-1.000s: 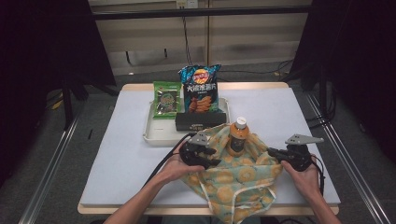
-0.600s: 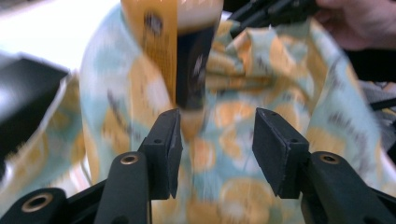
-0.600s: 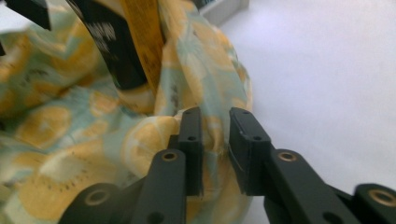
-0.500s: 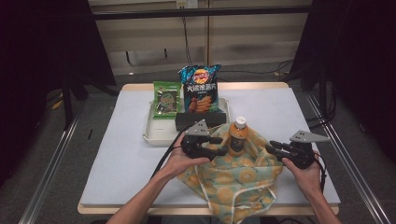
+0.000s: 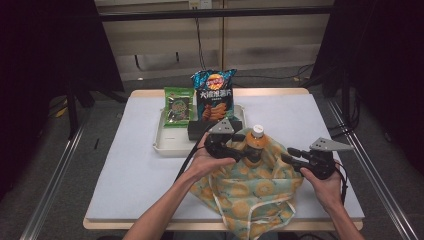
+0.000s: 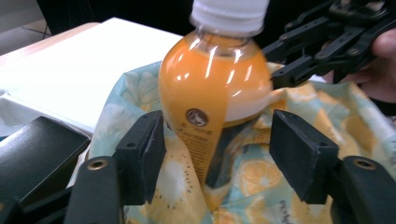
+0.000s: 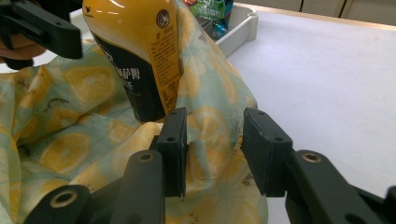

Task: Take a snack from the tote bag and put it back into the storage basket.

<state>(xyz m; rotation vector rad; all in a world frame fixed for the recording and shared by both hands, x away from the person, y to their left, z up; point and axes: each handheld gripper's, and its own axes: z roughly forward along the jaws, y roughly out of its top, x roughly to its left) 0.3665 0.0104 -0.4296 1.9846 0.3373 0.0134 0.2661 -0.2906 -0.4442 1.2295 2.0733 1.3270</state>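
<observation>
The orange juice bottle stands upright in the mouth of the lemon-print cloth bag, near the front of the white table, cap and shoulders clear of the fabric. The left gripper sits just beside it; in the left gripper view its jaws stand wide apart either side of the bottle's lower body, touching nothing. The right gripper comes in from the other side, jaws parted around a raised fold of the bag; whether the pads actually press the cloth is hard to tell. Behind, a white tray holds a chip bag, a green packet and a black box.
</observation>
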